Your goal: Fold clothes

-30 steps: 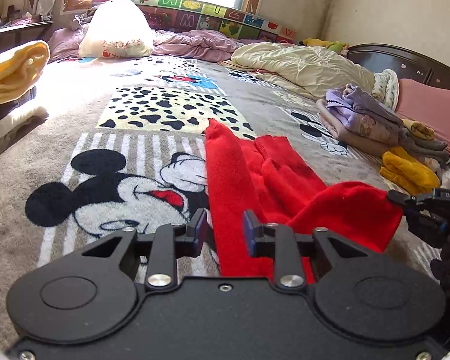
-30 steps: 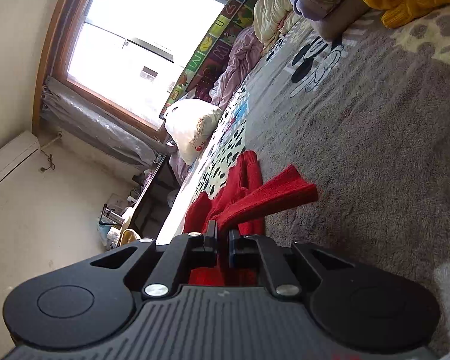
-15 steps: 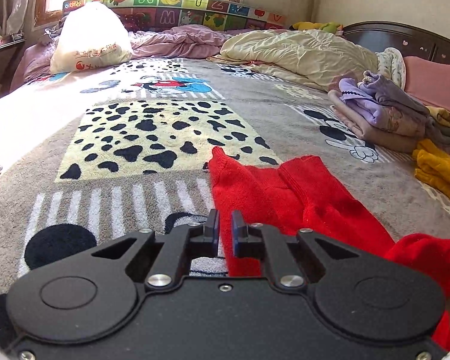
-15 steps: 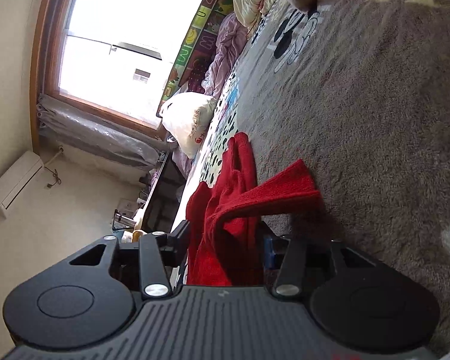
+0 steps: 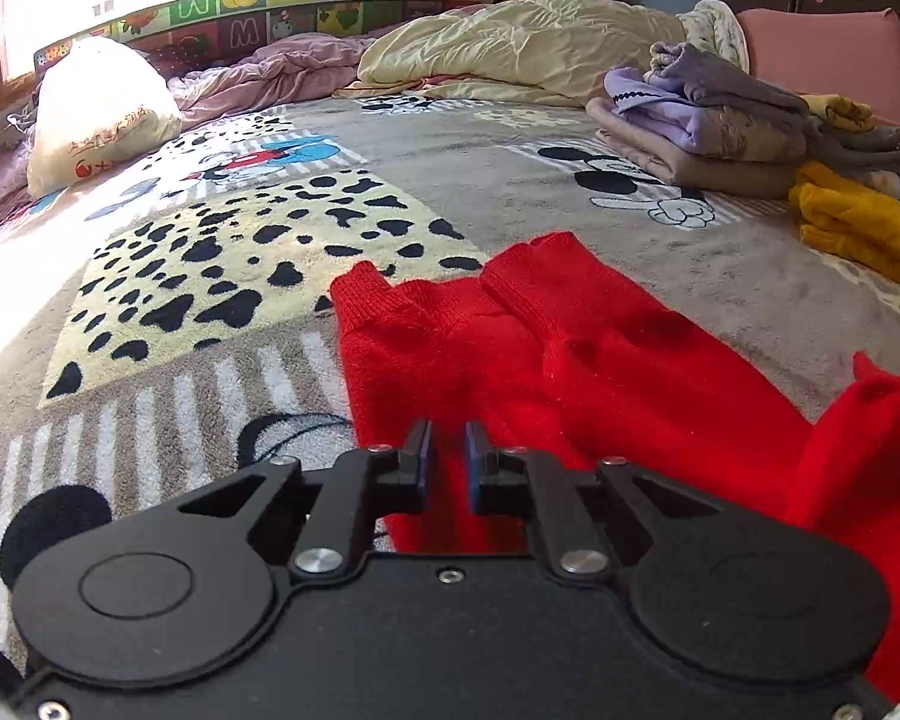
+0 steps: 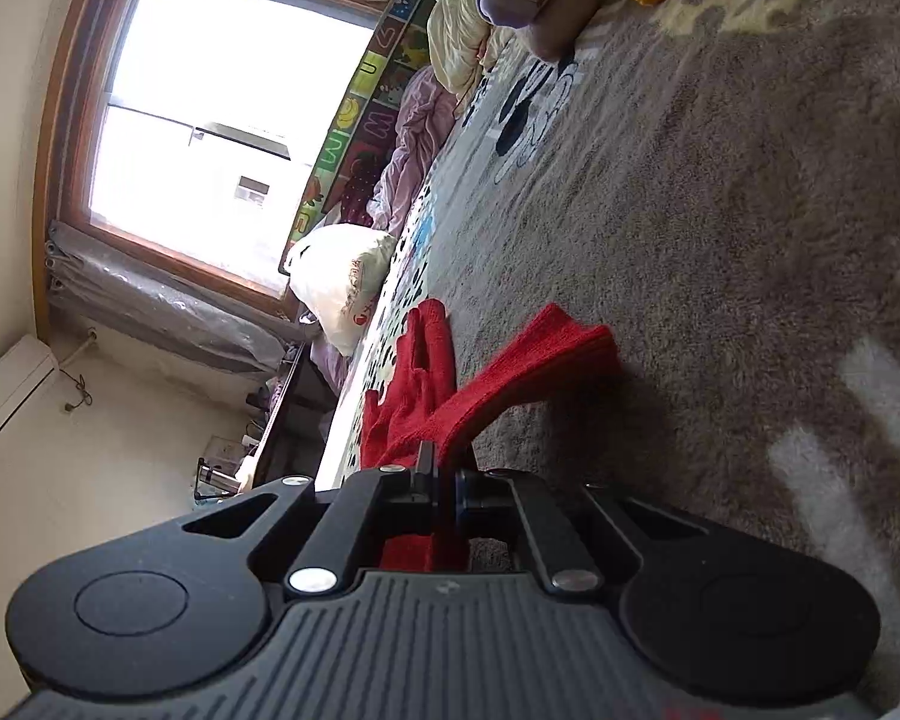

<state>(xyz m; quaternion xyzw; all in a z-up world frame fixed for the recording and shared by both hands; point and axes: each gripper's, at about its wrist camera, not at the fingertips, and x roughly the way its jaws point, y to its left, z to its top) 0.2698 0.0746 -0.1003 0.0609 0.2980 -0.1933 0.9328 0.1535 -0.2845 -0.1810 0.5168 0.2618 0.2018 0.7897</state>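
Right gripper [image 6: 444, 471] clamped on a lifted edge of the red garment [image 5: 546, 354] lying mid-frame on the blanket [image 5: 570, 186], left gripper [image 5: 448, 450] nearly closed over its near hem, grip unclear: likely to slip and bunch.

My left camera skims low toward 12 o'clock; my right, rolled sideways, shares the red sweater [image 5: 570, 360] and window [image 6: 222, 120].
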